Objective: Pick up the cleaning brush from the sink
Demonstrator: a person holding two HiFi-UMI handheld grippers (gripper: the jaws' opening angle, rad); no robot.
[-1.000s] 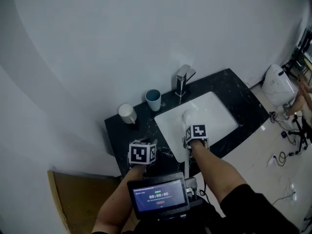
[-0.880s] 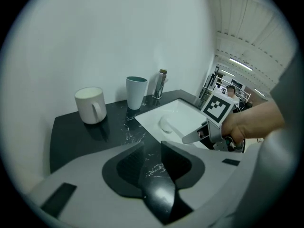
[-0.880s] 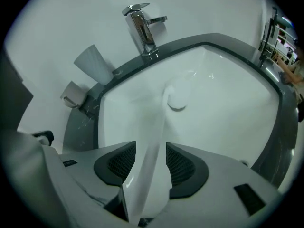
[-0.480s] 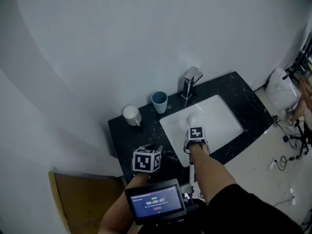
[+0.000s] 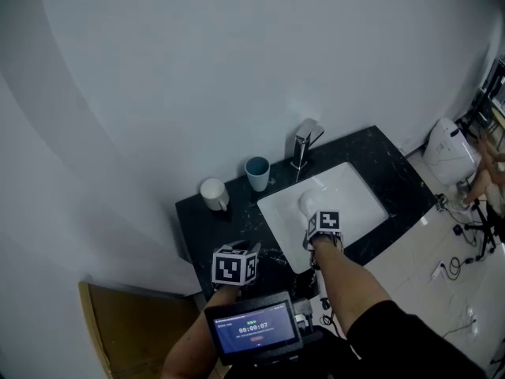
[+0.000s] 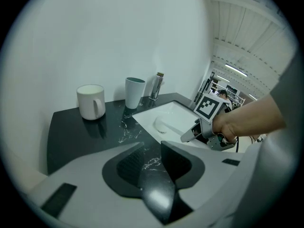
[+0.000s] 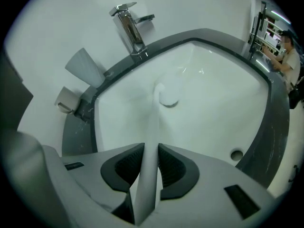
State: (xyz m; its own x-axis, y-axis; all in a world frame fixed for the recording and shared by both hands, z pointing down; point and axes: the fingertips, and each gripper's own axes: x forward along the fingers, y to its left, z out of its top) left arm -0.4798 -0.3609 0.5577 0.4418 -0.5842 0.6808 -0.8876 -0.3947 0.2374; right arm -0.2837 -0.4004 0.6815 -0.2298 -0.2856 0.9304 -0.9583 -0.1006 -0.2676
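Note:
The white cleaning brush (image 7: 168, 96) lies in the white sink (image 7: 213, 103), its round head near the faucet and its long handle running back toward me. My right gripper (image 7: 151, 151) points steeply down into the basin. Its jaws are closing, and both dark pads (image 7: 128, 165) lie against the handle. In the head view the brush head (image 5: 306, 204) shows just beyond the right gripper (image 5: 314, 231). My left gripper (image 6: 152, 151) hovers over the black counter (image 5: 197, 227) left of the sink, open with nothing between its fingers.
A chrome faucet (image 5: 304, 144) stands behind the sink. A blue cup (image 5: 256, 172) and a white mug (image 5: 213, 192) stand on the counter at the back left. A screen device (image 5: 252, 326) hangs at my chest. A white appliance (image 5: 446, 152) and cables are on the floor at right.
Both hands stay where they were, the right over the sink and the left over the counter. Only the head view has shifted slightly.

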